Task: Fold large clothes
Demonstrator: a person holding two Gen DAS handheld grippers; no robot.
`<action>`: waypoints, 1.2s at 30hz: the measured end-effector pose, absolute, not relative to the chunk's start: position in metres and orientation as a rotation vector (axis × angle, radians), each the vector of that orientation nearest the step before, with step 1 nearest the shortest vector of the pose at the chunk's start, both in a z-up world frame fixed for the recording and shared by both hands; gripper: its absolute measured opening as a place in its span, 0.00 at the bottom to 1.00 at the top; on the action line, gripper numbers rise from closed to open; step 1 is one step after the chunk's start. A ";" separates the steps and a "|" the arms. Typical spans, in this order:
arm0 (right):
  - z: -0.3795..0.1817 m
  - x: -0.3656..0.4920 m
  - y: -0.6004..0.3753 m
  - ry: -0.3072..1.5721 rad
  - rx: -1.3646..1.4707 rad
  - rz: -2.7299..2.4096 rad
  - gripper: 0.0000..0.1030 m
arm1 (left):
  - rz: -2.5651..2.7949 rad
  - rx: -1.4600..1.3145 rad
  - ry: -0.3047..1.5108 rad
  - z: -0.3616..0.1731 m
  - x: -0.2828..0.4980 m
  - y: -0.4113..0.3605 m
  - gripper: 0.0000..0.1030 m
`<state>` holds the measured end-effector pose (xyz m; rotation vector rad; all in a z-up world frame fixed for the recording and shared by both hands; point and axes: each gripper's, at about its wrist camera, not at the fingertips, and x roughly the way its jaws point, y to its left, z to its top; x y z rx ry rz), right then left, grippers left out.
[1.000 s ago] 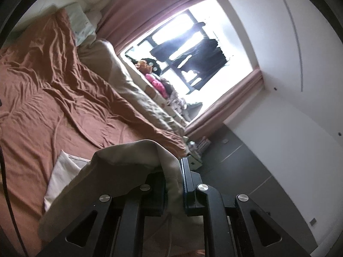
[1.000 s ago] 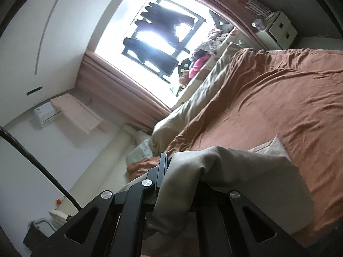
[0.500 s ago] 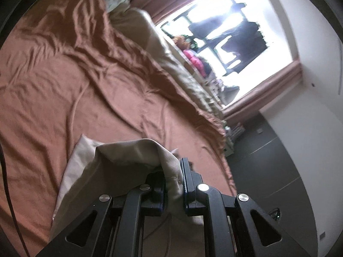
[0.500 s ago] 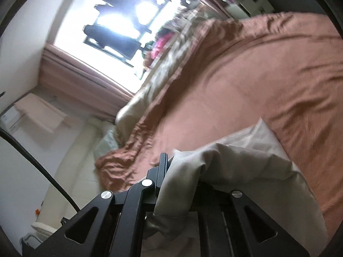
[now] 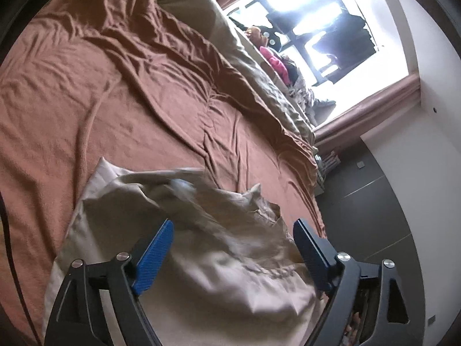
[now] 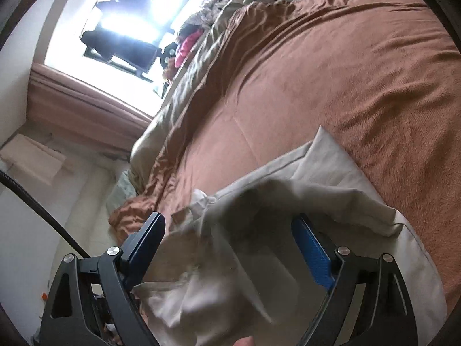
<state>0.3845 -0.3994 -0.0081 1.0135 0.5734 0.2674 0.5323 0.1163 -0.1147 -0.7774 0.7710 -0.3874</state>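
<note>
A beige garment [image 5: 219,239] lies crumpled on the rust-brown bedspread [image 5: 115,101], partly blurred as it drops. My left gripper [image 5: 233,227] hovers just above it, jaws opening wide, blue pads [image 5: 155,253] apart with cloth below and between them but not pressed. In the right wrist view the same beige garment [image 6: 288,201] lies folded over itself on the bedspread [image 6: 345,72]. My right gripper [image 6: 227,225] is likewise opening, its pads [image 6: 314,250] clear of the loose, falling cloth between them.
A beige duvet [image 5: 259,66] is bunched along the bed's far side under a bright window [image 5: 317,14] with pink curtains. Soft toys [image 5: 273,57] sit on the sill. A dark wardrobe [image 5: 368,201] stands beyond the bed's edge. A black cable [image 6: 37,201] hangs at left.
Both grippers were shut on bunched beige cloth; now both have sprung wide and let it go. The garment has dropped onto the bedspread. The left gripper has come lower, closer to the bed.
</note>
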 end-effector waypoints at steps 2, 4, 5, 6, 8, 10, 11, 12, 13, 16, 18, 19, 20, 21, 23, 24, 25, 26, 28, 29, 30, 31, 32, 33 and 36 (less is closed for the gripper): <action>0.004 0.378 -0.399 0.573 1.009 0.266 0.86 | -0.357 -0.741 0.763 -0.108 0.526 0.115 0.87; 0.017 0.373 -0.395 0.579 0.985 0.264 0.86 | -0.346 -0.707 0.763 -0.103 0.523 0.112 0.88; 0.024 0.371 -0.392 0.585 0.968 0.265 0.86 | -0.339 -0.690 0.772 -0.101 0.521 0.109 0.88; 0.033 0.370 -0.387 0.597 0.940 0.265 0.86 | -0.332 -0.676 0.780 -0.101 0.521 0.106 0.88; 0.039 0.369 -0.376 0.629 0.897 0.262 0.86 | -0.306 -0.633 0.816 -0.099 0.522 0.098 0.87; 0.045 0.370 -0.365 0.660 0.868 0.256 0.86 | -0.289 -0.614 0.834 -0.097 0.522 0.090 0.87; 0.053 0.372 -0.359 0.671 0.861 0.255 0.86 | -0.288 -0.605 0.838 -0.095 0.521 0.085 0.87; 0.057 0.374 -0.355 0.674 0.858 0.254 0.86 | -0.286 -0.594 0.843 -0.095 0.521 0.081 0.87; 0.066 0.376 -0.350 0.673 0.852 0.250 0.86 | -0.281 -0.568 0.857 -0.092 0.521 0.073 0.87; 0.091 0.379 -0.330 0.671 0.803 0.231 0.86 | -0.257 -0.492 0.892 -0.084 0.523 0.052 0.86; 0.103 0.384 -0.315 0.677 0.780 0.241 0.86 | -0.251 -0.448 0.895 -0.078 0.523 0.039 0.85; 0.110 0.387 -0.307 0.681 0.762 0.248 0.86 | -0.243 -0.423 0.894 -0.076 0.523 0.034 0.85; 0.115 0.390 -0.300 0.686 0.738 0.250 0.86 | -0.232 -0.405 0.893 -0.075 0.524 0.030 0.84; 0.119 0.394 -0.291 0.693 0.705 0.245 0.86 | -0.219 -0.386 0.894 -0.075 0.525 0.026 0.84; 0.116 0.404 -0.274 0.715 0.626 0.228 0.86 | -0.187 -0.349 0.914 -0.080 0.532 0.018 0.84; 0.115 0.411 -0.265 0.728 0.587 0.217 0.86 | -0.179 -0.338 0.928 -0.086 0.537 0.015 0.83; 0.112 0.419 -0.258 0.745 0.539 0.199 0.86 | -0.171 -0.323 0.946 -0.092 0.542 0.012 0.81; 0.110 0.426 -0.251 0.762 0.494 0.180 0.86 | -0.159 -0.305 0.961 -0.098 0.546 0.010 0.79; 0.098 0.440 -0.237 0.811 0.402 0.159 0.86 | -0.128 -0.262 0.989 -0.114 0.554 0.007 0.78; 0.091 0.444 -0.233 0.832 0.379 0.164 0.86 | -0.120 -0.248 1.000 -0.123 0.557 0.005 0.78; 0.083 0.449 -0.229 0.856 0.362 0.175 0.86 | -0.115 -0.241 1.010 -0.132 0.560 0.005 0.77; 0.075 0.458 -0.221 0.885 0.342 0.181 0.86 | -0.116 -0.242 1.022 -0.142 0.562 0.006 0.73; 0.069 0.461 -0.217 0.908 0.317 0.179 0.86 | -0.125 -0.257 1.044 -0.153 0.564 0.006 0.67; 0.061 0.466 -0.211 0.932 0.282 0.177 0.86 | -0.136 -0.280 1.071 -0.162 0.567 0.008 0.64; 0.039 0.486 -0.191 1.016 0.228 0.210 0.74 | -0.174 -0.273 1.128 -0.176 0.573 0.002 0.59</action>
